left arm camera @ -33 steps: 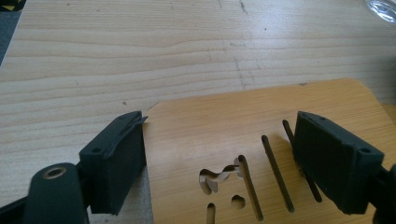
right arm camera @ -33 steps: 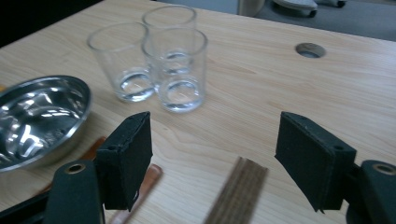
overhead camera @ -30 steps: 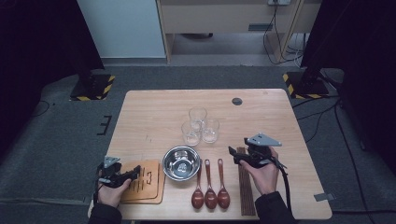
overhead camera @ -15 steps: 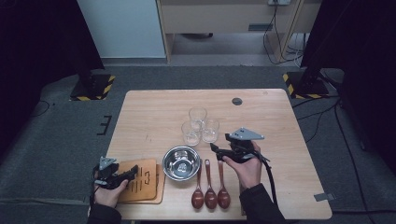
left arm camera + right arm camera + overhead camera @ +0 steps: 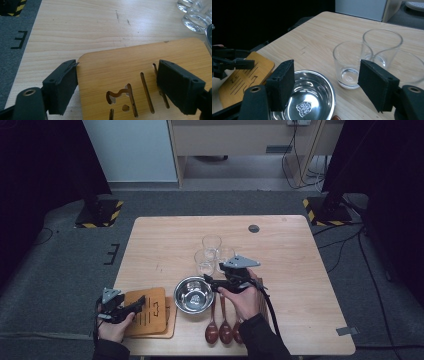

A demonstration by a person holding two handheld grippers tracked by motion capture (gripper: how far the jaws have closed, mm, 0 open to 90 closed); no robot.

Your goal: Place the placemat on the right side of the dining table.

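My right gripper [image 5: 212, 283] fingers open over steel bowl [image 5: 312, 100] (crest stamp unreadable); left gripper [image 5: 117, 87] fingers straddle slotted wooden board [image 5: 120, 67], near worktop's front-left corner, grip unclear.

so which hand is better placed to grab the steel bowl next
Right. The right gripper hangs open at the steel bowl's rim, by the glasses. The left gripper sits over the wooden trivet.

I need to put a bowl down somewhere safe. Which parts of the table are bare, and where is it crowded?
Bare: the table's right side past the right gripper, and the far-left stretch between the glasses and the left edge. Crowded: the near edge, with the wooden boards, steel bowl and wooden spoons side by side.
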